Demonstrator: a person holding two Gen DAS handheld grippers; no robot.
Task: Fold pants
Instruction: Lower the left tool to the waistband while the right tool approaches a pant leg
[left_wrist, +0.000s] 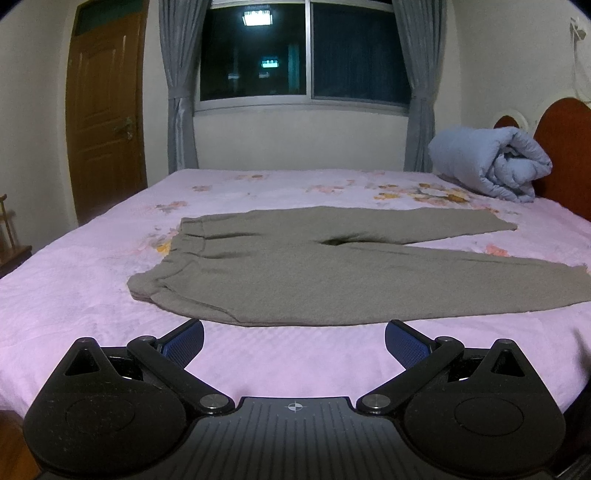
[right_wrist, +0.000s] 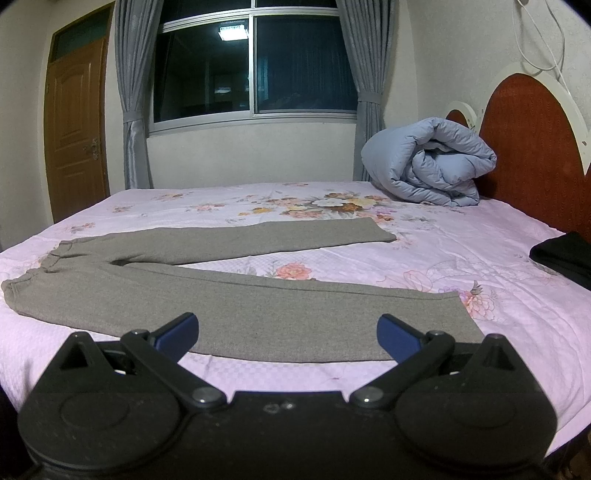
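Grey pants (left_wrist: 295, 273) lie flat on the pink floral bed sheet (left_wrist: 74, 295), waistband to the left, both legs spread apart to the right. They also show in the right wrist view (right_wrist: 240, 295). My left gripper (left_wrist: 294, 338) is open and empty, just short of the near edge of the pants by the waist end. My right gripper (right_wrist: 287, 334) is open and empty, its fingertips level with the near leg's front edge, close to the hem.
A rolled blue duvet (right_wrist: 428, 166) lies at the far right by the red headboard (right_wrist: 535, 147). A black cloth (right_wrist: 565, 254) lies at the right edge of the bed. A window with grey curtains and a wooden door (left_wrist: 103, 110) stand behind.
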